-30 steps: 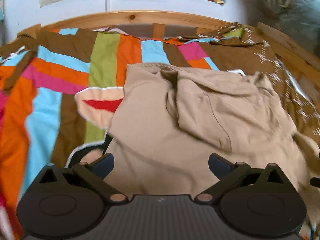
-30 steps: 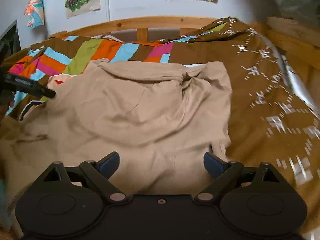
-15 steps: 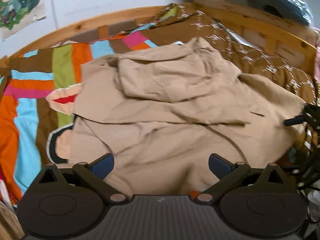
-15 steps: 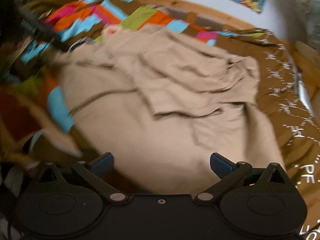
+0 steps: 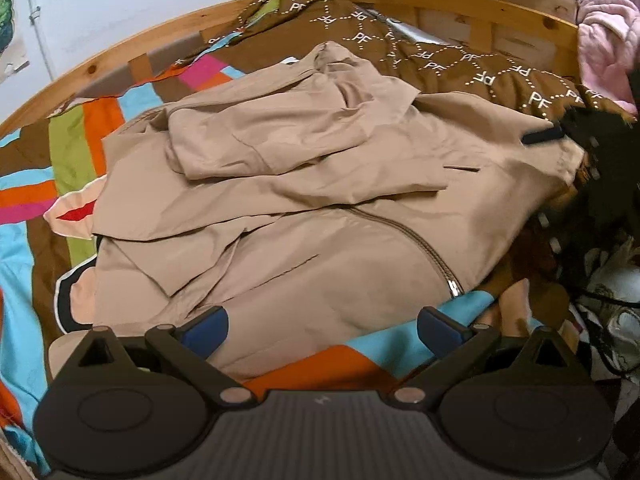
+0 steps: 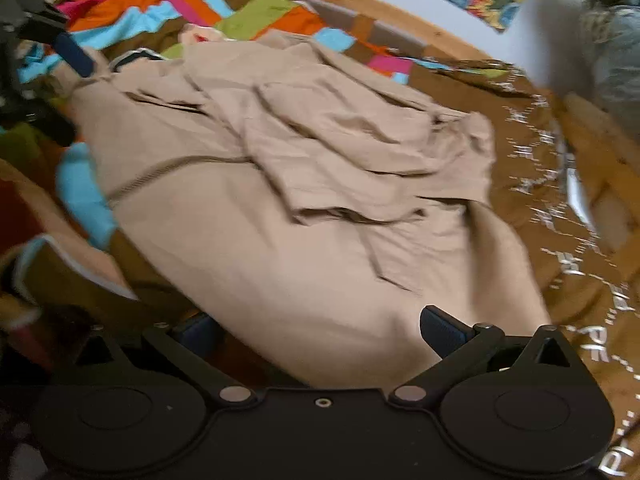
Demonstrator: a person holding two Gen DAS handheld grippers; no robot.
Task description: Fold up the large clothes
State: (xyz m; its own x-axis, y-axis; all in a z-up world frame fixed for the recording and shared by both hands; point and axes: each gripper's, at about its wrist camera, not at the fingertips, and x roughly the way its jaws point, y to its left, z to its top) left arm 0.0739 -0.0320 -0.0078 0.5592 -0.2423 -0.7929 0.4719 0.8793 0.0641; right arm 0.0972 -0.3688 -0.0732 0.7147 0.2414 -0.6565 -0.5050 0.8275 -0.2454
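**Both hand-held grippers spread over the tan jacket**

The left hand-held gripper (image 5: 322,330) stood spread wide, blue pads apart, nothing between them, poised above the near hem of the tan jacket (image 5: 320,208). The right hand-held gripper (image 6: 320,328) was gaping too, empty, over the jacket's opposite lower edge. The jacket lay crumpled on the bed, zipper (image 5: 424,252) running down toward the hem, upper part bunched in loose folds. Beneath it spread the striped multicoloured quilt (image 5: 72,152), and beside that the brown patterned blanket (image 5: 460,64). Beyond ran the wooden bed frame (image 5: 120,60) and a pale wall.
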